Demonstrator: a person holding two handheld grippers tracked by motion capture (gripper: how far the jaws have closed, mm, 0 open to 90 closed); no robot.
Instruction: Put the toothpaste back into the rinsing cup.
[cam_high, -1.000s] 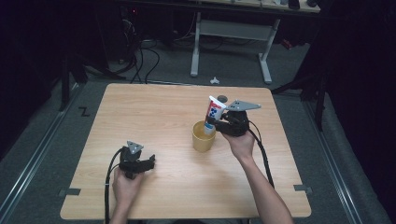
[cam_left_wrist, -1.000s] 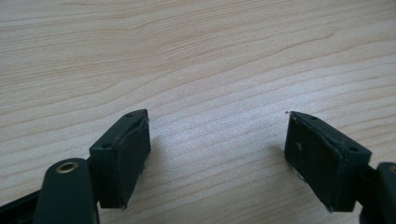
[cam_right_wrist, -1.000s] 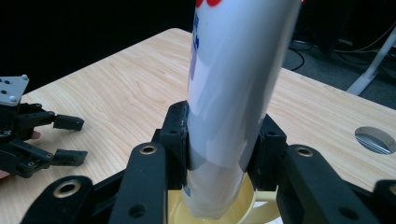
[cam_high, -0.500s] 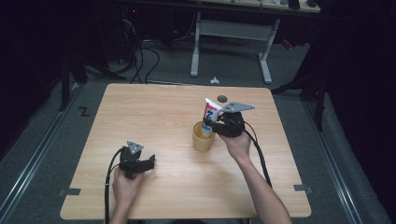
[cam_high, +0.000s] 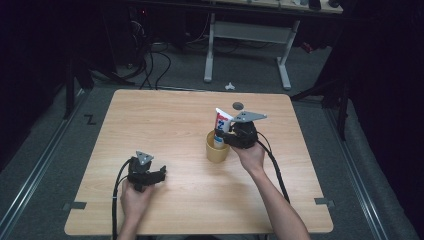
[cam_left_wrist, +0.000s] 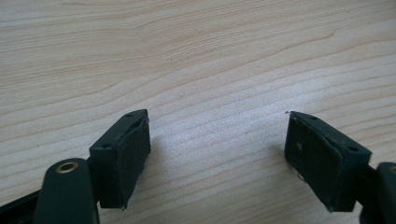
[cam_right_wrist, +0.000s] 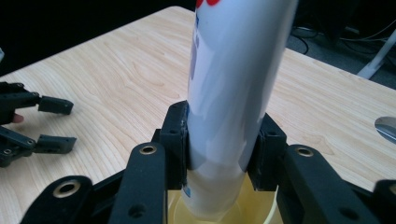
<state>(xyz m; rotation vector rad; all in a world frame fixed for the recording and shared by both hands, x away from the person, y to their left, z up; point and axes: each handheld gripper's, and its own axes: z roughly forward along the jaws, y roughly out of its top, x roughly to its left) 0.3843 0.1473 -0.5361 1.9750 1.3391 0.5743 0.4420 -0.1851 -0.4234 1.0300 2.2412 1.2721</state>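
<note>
A white toothpaste tube (cam_high: 222, 124) with red and blue print stands nearly upright, its lower end inside a yellow cup (cam_high: 217, 150) near the table's middle. My right gripper (cam_high: 226, 137) is shut on the tube just above the cup's rim; in the right gripper view both pads press the tube (cam_right_wrist: 233, 88) over the cup (cam_right_wrist: 261, 212). My left gripper (cam_high: 161, 173) rests low on the wood at the front left, jaws wide apart with bare table between them (cam_left_wrist: 217, 144). It also appears far off in the right gripper view (cam_right_wrist: 53, 122).
The wooden table (cam_high: 165, 120) has a small dark round mark (cam_high: 238, 105) near its far edge. Beyond it are a metal desk frame (cam_high: 250, 45), floor cables (cam_high: 150, 60) and a small white object (cam_high: 229, 86) on the floor.
The tube has tipped from leaning toward upright and sunk a little into the cup, with the right gripper still on it. The left gripper has not moved.
</note>
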